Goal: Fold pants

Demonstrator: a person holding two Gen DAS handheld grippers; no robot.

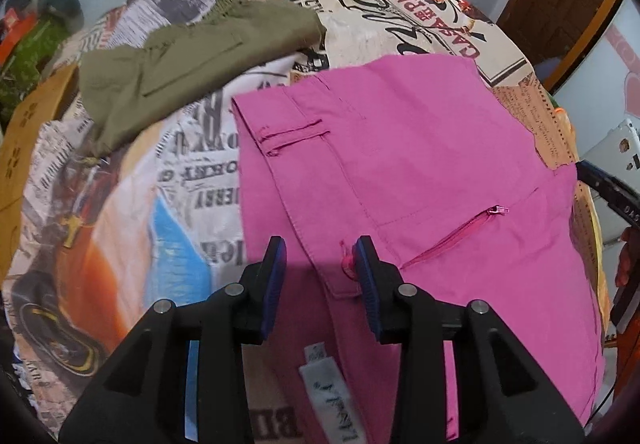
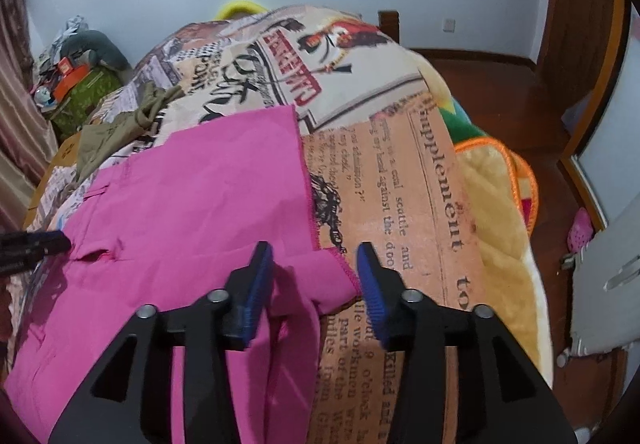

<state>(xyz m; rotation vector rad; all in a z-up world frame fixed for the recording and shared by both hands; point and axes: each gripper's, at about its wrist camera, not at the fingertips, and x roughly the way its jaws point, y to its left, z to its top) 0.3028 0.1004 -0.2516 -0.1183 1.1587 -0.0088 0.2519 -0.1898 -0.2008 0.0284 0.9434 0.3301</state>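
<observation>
Left wrist view: pink pants (image 1: 420,172) lie flat and folded on a bed cover (image 1: 168,180) printed like newspaper. Visible on them: a belt loop, a zipped pocket (image 1: 456,234), a white label (image 1: 332,392) at the near edge. Waistband runs along their left side; long axis goes from the near edge away toward the far end of the bed. Green pants (image 1: 192,72) lie crumpled further back, apart from the pink pair. Left gripper (image 1: 320,272) hangs over the waistband area, jaws partly apart, nothing clamped; pads clear of the cloth.

Right wrist view: same pink pants (image 2: 192,204), smooth top layer, a stitched hem corner (image 2: 340,272) sticking out on the right. Right gripper (image 2: 316,276) is partly open over that corner, pads not pressing it. Left gripper's tip (image 2: 44,242) shows at the picture's left edge, by the pocket.
</observation>
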